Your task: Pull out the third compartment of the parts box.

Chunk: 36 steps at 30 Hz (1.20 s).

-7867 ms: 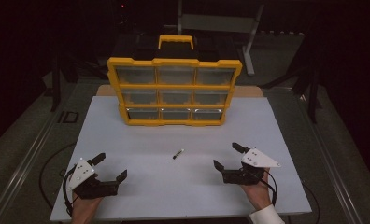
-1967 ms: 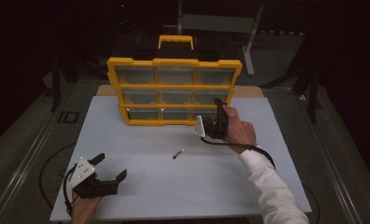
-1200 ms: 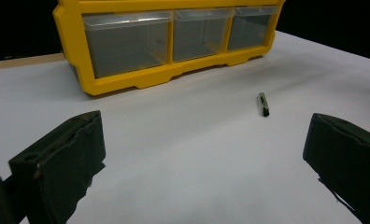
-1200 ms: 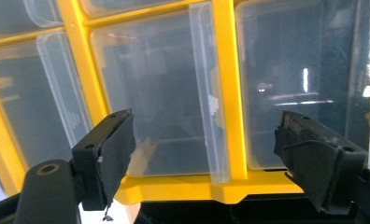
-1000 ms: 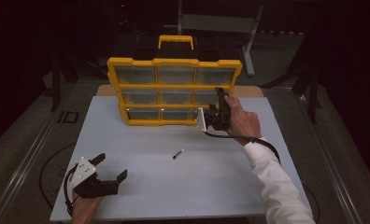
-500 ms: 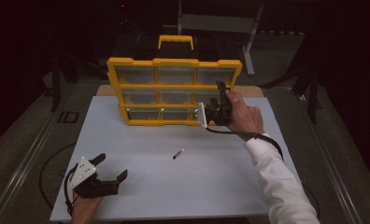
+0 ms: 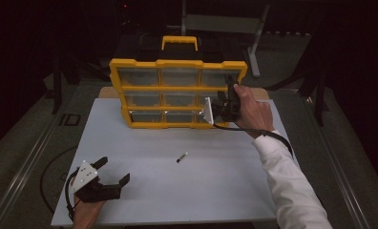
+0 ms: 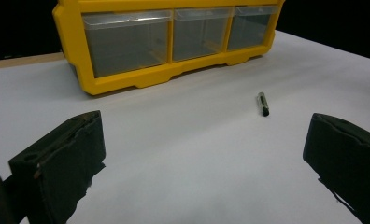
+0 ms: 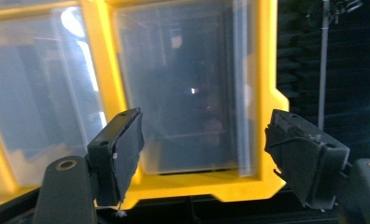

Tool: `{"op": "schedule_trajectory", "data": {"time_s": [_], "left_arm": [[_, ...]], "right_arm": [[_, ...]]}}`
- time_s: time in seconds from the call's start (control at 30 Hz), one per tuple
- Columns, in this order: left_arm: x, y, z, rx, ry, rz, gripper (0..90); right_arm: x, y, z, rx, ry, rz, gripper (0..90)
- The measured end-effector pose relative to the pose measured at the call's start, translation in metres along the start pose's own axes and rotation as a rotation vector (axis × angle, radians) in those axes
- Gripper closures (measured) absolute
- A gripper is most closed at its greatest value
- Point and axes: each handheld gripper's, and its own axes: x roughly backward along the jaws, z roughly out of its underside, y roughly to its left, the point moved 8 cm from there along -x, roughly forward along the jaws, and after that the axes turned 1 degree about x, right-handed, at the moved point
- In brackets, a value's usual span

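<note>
A yellow organizer with clear drawers stands upright at the back of the white table. A small dark stick-like piece lies on the table in front of it, also seen in the left gripper view. My right gripper is held up against the organizer's right column. Its jaws have just been closing a little, but they still stand apart before a clear drawer with nothing pressed between them. My left gripper rests open at the table's near left corner, its jaws pointing toward the piece.
A black case with a yellow handle sits behind the organizer. A metal stand rises in the dark beyond. The right gripper's cable loops past the sleeve. A bare stretch of table lies between the two grippers.
The right hand has risen along the organizer's right column, from the bottom row toward the upper drawers. The left gripper and the small piece have stayed in place.
</note>
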Motion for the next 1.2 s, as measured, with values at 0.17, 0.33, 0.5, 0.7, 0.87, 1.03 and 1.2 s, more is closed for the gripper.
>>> {"op": "schedule_trajectory", "data": {"time_s": [0.17, 0.33, 0.5, 0.7, 0.87, 1.03, 1.2], "left_arm": [[0.0, 0.0, 0.0, -0.002, 0.002, -0.002, 0.0], [0.0, 0.0, 0.0, 0.0, 0.001, 0.0, 0.0], [0.0, 0.0, 0.0, -0.001, 0.002, -0.001, 0.0], [-0.001, 0.0, 0.001, 0.001, 0.006, -0.003, 0.0], [-0.001, 0.001, 0.001, 0.0, 0.006, -0.002, 0.0], [-0.001, 0.001, 0.0, -0.001, 0.004, -0.005, 0.0], [-0.001, 0.001, 0.001, 0.004, 0.005, -0.003, 0.0]], "right_arm": [[-0.002, -0.008, 0.001, 0.007, 0.004, 0.017, 27.1], [-0.007, -0.015, 0.002, 0.02, 0.011, 0.035, 29.2], [-0.01, -0.019, 0.004, 0.035, 0.02, 0.049, 32.7], [-0.014, -0.028, 0.006, 0.062, 0.012, 0.093, 45.9], [-0.018, -0.032, 0.007, 0.052, 0.008, 0.123, 53.2], [-0.021, -0.03, 0.008, 0.073, 0.014, 0.129, 58.3], [-0.024, -0.03, 0.01, 0.069, 0.019, 0.149, 56.9]]}}
